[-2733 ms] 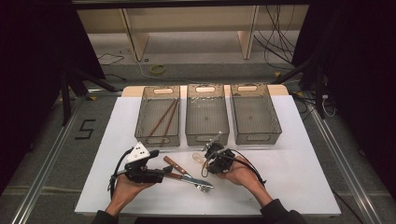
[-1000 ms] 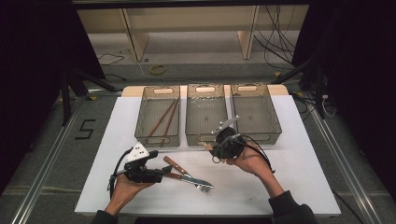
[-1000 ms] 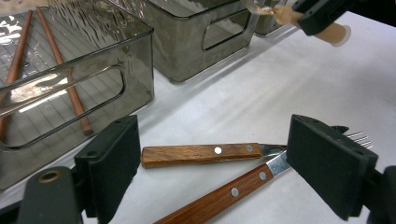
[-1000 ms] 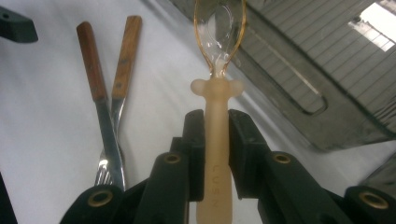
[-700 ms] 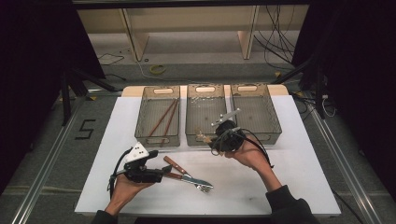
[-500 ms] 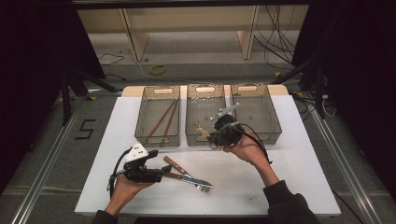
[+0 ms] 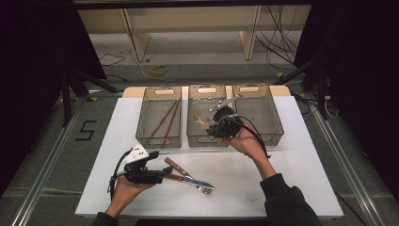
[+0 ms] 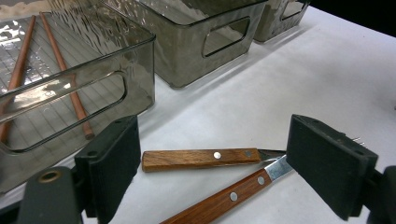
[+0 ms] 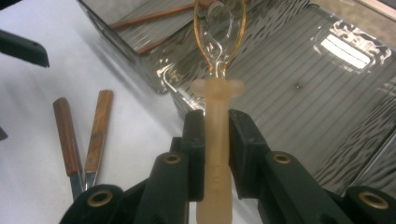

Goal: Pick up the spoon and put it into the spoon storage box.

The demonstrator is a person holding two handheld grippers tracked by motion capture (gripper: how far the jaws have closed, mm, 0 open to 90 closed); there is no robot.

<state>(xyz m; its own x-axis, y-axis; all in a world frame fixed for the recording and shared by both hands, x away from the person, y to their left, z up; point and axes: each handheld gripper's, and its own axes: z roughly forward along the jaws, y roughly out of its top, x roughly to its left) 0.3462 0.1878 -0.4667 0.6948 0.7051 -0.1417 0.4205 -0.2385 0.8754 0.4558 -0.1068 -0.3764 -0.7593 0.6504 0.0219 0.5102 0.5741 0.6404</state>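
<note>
Fingers (image 9: 194, 154) holding whisk (image 9: 218, 140) have risen over the middle bin (image 9: 299, 84).

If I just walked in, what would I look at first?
Probably the right claw, shut on a pale see-through spoon and holding it over the middle bin. Next, the two wooden-handled utensils lying on the white table by the open left claw. Then the brown chopsticks in the left bin.
</note>
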